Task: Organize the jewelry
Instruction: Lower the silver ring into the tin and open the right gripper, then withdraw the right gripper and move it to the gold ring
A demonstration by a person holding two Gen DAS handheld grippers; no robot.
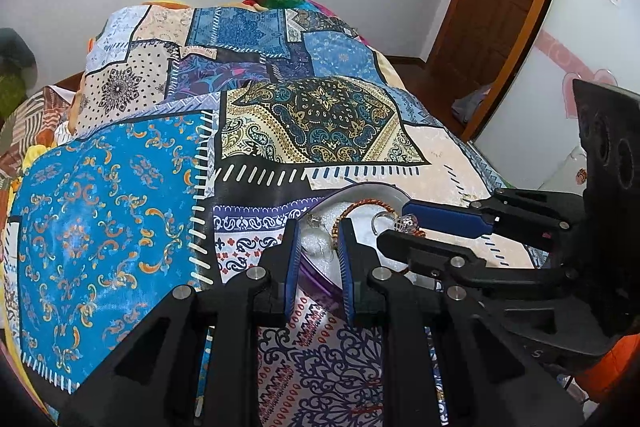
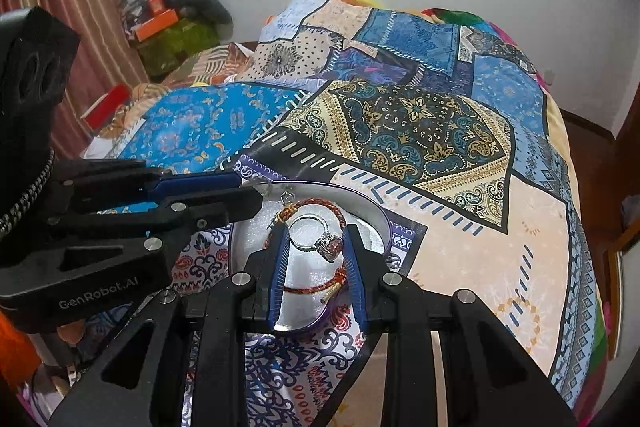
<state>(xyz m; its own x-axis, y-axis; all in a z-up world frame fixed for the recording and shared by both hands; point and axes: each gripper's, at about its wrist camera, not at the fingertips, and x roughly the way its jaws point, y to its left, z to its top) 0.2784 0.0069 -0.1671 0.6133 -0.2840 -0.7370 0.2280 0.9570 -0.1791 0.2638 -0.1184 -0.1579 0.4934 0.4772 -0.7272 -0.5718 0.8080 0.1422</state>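
Your right tongs pinch a silver ring over the round tin on the bed cover. A red cord bracelet lies in the tin. Your left tongs pinch a small clear thing; you cannot tell what.

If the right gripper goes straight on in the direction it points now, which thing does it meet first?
Most likely the silver ring with the pinkish stone: it sits between the right gripper's blue fingertips, above the white lining of the round tin. The red braided bracelet lies around it. Depth is unclear.
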